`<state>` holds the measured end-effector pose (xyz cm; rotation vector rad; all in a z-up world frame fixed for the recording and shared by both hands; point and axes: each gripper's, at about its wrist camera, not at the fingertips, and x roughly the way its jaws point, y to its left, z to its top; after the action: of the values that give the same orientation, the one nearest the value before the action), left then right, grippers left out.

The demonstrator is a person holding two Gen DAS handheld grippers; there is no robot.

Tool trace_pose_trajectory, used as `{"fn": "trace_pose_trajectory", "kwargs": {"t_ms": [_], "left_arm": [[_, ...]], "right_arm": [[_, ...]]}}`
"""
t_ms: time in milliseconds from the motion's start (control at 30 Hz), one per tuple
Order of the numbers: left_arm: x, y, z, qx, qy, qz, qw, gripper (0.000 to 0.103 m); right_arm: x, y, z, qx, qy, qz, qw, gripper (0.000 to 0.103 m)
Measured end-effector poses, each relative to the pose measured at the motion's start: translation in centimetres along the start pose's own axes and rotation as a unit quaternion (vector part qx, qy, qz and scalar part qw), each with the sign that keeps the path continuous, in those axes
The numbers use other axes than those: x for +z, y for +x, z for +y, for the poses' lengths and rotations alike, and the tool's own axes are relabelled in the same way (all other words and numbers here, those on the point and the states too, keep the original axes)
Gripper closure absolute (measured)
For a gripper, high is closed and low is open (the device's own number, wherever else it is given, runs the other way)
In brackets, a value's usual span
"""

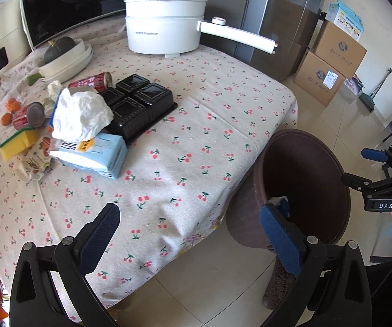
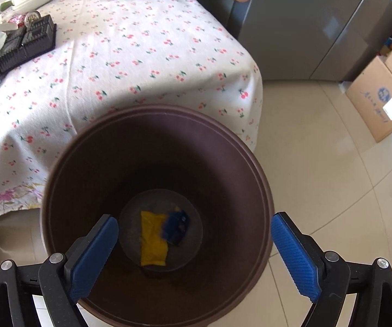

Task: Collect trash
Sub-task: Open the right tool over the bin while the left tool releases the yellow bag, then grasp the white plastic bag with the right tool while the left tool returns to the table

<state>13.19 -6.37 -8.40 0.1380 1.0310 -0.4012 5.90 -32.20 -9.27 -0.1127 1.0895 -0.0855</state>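
Note:
A brown bin [image 2: 168,150] stands on the floor at the table's corner. A yellow packet [image 2: 153,238] and a blue wrapper [image 2: 175,224] lie on its bottom. My right gripper [image 2: 193,218] hangs open and empty over the bin's mouth. My left gripper [image 1: 189,208] is open and empty above the table's edge, left of the bin [image 1: 245,218]. On the cherry-print tablecloth [image 1: 196,141] sits a pile: crumpled white paper [image 1: 81,114], a black plastic tray [image 1: 138,103], a red can [image 1: 95,80], a second can [image 1: 30,115], a blue tissue pack [image 1: 97,155] and a strawberry wrapper [image 1: 36,160].
A white electric pot [image 1: 165,24] with a long handle stands at the table's back. A bowl with a dark squash [image 1: 62,54] and a yellow sponge [image 1: 18,143] lie at the left. Cardboard boxes [image 1: 332,60] are stacked beside a grey fridge [image 2: 318,27].

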Motion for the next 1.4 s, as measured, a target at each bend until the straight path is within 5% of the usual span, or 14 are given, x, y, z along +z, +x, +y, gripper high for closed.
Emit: {"fn": "trace_pose_trajectory", "kwargs": {"t_ms": [533,1400], "left_arm": [[-2.3,-3.4,10.8,0.061,-0.073,-0.005,0.9954,0.000],[-4.2,-2.8,25.8,0.159,-0.198,0.023,0.9669,0.000]], "right_arm": [[6.0,-2.0,8.0,0.031,-0.010,-0.039,0.999,0.007],[16.6,2.3,27.9,0.129,-0.059,-0.067,0.988,0.007]]}}
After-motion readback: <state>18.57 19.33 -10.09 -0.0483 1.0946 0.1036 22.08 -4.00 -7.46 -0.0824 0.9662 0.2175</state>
